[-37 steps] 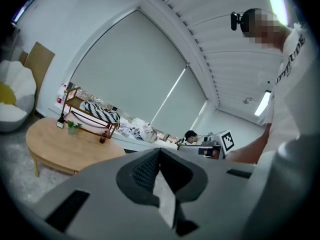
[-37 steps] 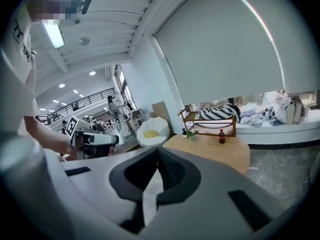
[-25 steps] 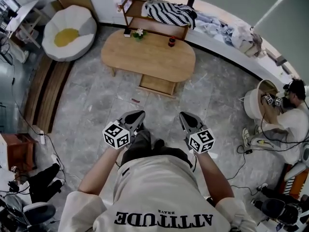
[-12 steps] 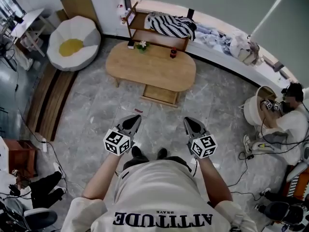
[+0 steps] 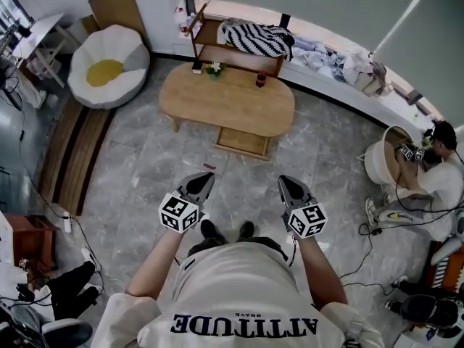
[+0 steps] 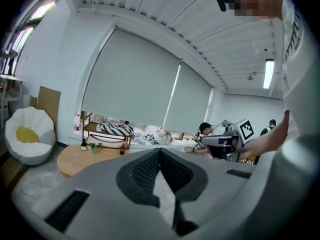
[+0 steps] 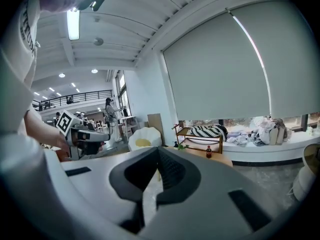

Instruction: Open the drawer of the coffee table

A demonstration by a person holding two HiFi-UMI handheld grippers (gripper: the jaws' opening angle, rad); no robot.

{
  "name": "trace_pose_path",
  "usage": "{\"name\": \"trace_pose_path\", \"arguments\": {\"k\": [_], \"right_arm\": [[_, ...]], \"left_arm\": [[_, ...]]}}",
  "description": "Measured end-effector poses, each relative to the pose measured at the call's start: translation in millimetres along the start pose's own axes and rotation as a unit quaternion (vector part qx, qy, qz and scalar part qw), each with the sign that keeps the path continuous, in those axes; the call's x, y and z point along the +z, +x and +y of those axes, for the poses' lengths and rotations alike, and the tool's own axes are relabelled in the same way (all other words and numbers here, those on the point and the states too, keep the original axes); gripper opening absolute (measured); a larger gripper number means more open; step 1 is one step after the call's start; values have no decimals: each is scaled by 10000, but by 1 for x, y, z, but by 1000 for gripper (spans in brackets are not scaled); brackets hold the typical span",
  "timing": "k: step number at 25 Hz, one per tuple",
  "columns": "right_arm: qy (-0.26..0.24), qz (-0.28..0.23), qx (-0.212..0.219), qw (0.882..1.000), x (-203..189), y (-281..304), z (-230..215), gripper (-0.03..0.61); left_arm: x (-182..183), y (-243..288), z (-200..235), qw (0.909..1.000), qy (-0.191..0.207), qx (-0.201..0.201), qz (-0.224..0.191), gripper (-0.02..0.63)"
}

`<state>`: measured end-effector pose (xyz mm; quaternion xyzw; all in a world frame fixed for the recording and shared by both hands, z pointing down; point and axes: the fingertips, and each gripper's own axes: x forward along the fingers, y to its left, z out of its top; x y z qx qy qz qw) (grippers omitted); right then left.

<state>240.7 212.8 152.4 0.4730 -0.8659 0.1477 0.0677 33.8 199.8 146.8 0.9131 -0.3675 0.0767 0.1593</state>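
Observation:
The oval wooden coffee table (image 5: 226, 100) stands on the grey floor well ahead of me, and its drawer (image 5: 243, 142) shows below the near edge. Both grippers hover over the floor, far short of the table. My left gripper (image 5: 205, 180) is shut with nothing between its pads; in the left gripper view its tips (image 6: 160, 151) meet, with the table (image 6: 82, 158) beyond at the left. My right gripper (image 5: 287, 185) is also shut and empty. The right gripper view shows its tips (image 7: 159, 151) together and the table (image 7: 220, 157) behind them.
A small plant (image 5: 213, 68), a dark bottle (image 5: 259, 80) and a dark object (image 5: 196, 67) sit on the table's far side. Behind it is a shelf with a striped cloth (image 5: 255, 38). A white beanbag (image 5: 109, 67) lies far left. A person sits on the floor at right (image 5: 428, 187), with cables nearby.
The person's forward leg has drawn back under the body. Both grippers have shifted slightly and the room has slid a little in view. Both stay shut.

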Motion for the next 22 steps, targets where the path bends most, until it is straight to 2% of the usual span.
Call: {"name": "trace_pose_path", "arguments": {"k": [6, 11, 22], "right_arm": [[-40, 15, -34, 10000, 1, -5, 9, 18], [-37, 66, -82, 9999, -3, -6, 12, 18], [-67, 63, -127, 9999, 0, -3, 11, 18]], "left_arm": [[7, -8, 0, 10000, -2, -34, -58, 20], [10, -14, 1, 9998, 182, -11, -41, 20], [10, -21, 5, 9998, 180, 31, -23, 20]]}}
